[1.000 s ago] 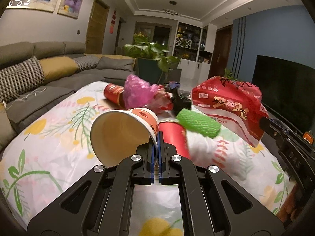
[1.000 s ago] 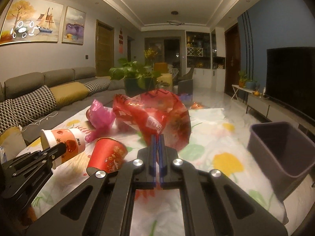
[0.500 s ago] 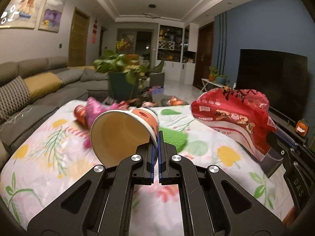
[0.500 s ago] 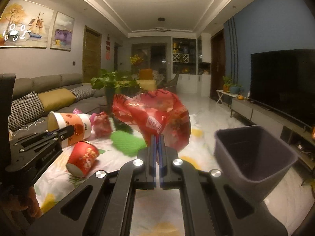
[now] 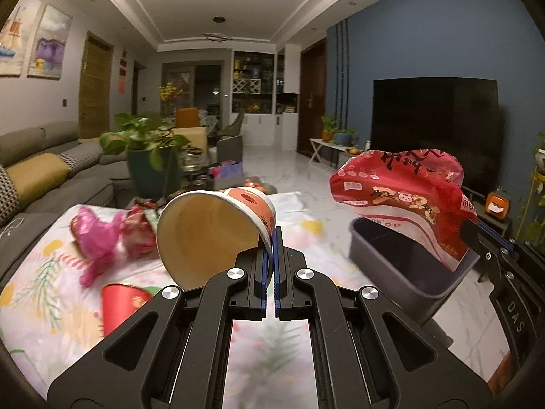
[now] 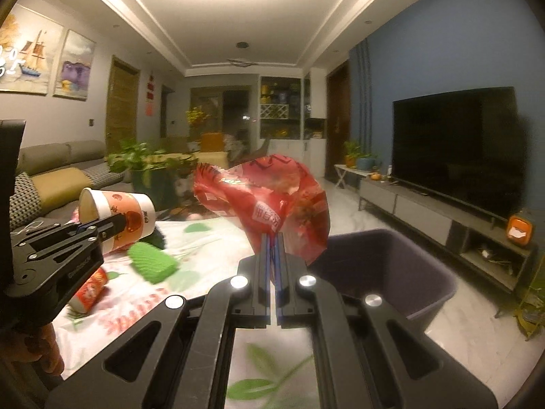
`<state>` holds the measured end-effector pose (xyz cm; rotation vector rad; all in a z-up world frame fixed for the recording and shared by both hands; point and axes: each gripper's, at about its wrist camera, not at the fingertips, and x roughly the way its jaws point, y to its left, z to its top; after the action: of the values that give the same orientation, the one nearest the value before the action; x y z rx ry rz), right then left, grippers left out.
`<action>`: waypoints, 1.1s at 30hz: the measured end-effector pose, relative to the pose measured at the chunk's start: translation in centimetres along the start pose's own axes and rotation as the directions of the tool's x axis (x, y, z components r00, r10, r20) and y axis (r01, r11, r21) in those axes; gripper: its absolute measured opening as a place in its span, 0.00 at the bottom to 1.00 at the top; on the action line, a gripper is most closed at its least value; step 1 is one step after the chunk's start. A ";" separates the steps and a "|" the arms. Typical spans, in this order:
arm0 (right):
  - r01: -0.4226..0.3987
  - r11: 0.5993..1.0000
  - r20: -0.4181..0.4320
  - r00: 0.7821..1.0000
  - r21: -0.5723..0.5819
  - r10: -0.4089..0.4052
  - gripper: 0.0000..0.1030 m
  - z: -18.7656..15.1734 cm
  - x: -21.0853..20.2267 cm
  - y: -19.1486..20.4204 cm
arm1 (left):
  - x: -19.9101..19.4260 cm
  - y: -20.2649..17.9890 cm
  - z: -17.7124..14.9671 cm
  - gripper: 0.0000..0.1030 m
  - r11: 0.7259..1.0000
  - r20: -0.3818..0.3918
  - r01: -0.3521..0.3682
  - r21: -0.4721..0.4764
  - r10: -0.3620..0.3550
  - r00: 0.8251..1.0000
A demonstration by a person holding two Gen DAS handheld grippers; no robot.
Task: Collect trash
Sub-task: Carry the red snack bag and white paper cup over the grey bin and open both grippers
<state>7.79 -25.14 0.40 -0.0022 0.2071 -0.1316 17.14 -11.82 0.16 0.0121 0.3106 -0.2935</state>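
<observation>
My left gripper (image 5: 271, 238) is shut on the rim of a white and orange paper cup (image 5: 211, 231), held on its side above the floral tablecloth (image 5: 41, 306). From the right wrist view the same cup (image 6: 119, 218) shows at the left. My right gripper (image 6: 272, 242) is shut on a crumpled red snack bag (image 6: 272, 201), which hangs over the near rim of the dark grey bin (image 6: 385, 266). In the left wrist view the red snack bag (image 5: 402, 197) hangs above the bin (image 5: 402, 266) at the right.
On the cloth lie a pink wrapper (image 5: 98, 235), a red paper cup (image 5: 122, 303) and a green foam net (image 6: 151, 260). A grey sofa (image 5: 41, 177) runs along the left, a potted plant (image 5: 150, 156) behind the table, a TV (image 6: 456, 150) on a low cabinet at the right.
Both grippers have swung to the right with their loads. The bin has come into the left wrist view and grown larger in the right one, with the snack bag now over it.
</observation>
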 end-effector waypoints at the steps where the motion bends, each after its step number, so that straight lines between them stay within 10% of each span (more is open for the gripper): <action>1: 0.016 1.000 0.004 1.000 0.003 -0.016 0.03 0.1 0.1 -0.6 | 0.2 -0.7 0.2 0.02 1.000 0.005 0.012 0.005 -0.012 1.000; 15: 0.193 0.979 0.000 0.981 0.073 -0.193 0.03 0.1 2.5 -9.0 | 5.1 -10.2 2.1 0.02 0.975 0.030 0.205 0.084 -0.208 0.978; 33: 0.226 0.970 -0.012 0.974 0.086 -0.226 0.03 -0.9 4.2 -10.6 | 10.5 -15.1 0.9 0.02 0.945 0.001 0.305 0.118 -0.307 0.952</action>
<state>10.34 -36.19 -1.20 0.0607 0.2025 -0.3676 22.67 -29.31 -1.67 0.0765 0.2754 -0.6209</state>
